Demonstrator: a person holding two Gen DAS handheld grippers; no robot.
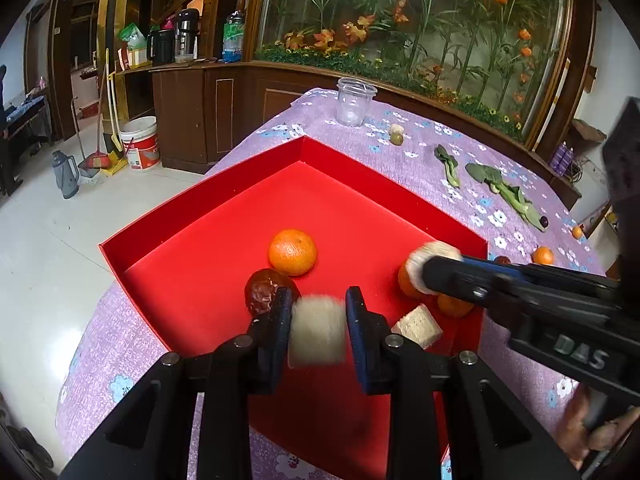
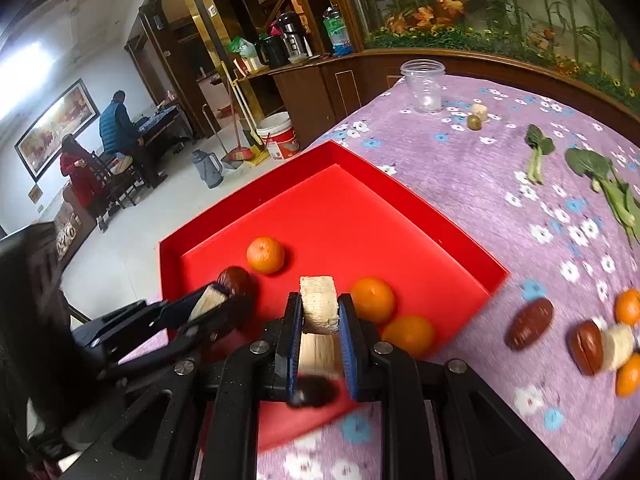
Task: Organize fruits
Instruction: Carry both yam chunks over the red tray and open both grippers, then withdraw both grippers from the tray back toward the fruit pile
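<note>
A red tray (image 1: 200, 216) (image 2: 440, 216) sits on the purple flowered cloth. It holds an orange (image 1: 292, 252) (image 2: 265, 255), a dark date (image 1: 262, 290) (image 2: 236, 280), two more oranges (image 2: 373, 300) and a pale chunk (image 1: 418, 326). My left gripper (image 1: 319, 314) (image 2: 212, 304) hangs over the tray; a blurred pale chunk (image 1: 317, 332) sits between its fingers, with a gap on the right side. My right gripper (image 2: 319, 330) (image 1: 430, 270) is shut on a pale chunk (image 2: 318, 310) above the tray's near corner.
On the cloth right of the tray lie dates (image 2: 529, 323), oranges (image 2: 628, 306) and a pale chunk (image 2: 618, 346). Further back are green leaves (image 2: 600, 176), a small green fruit (image 2: 474, 121) and a clear jar (image 2: 424, 86). The table edge drops to the floor at left.
</note>
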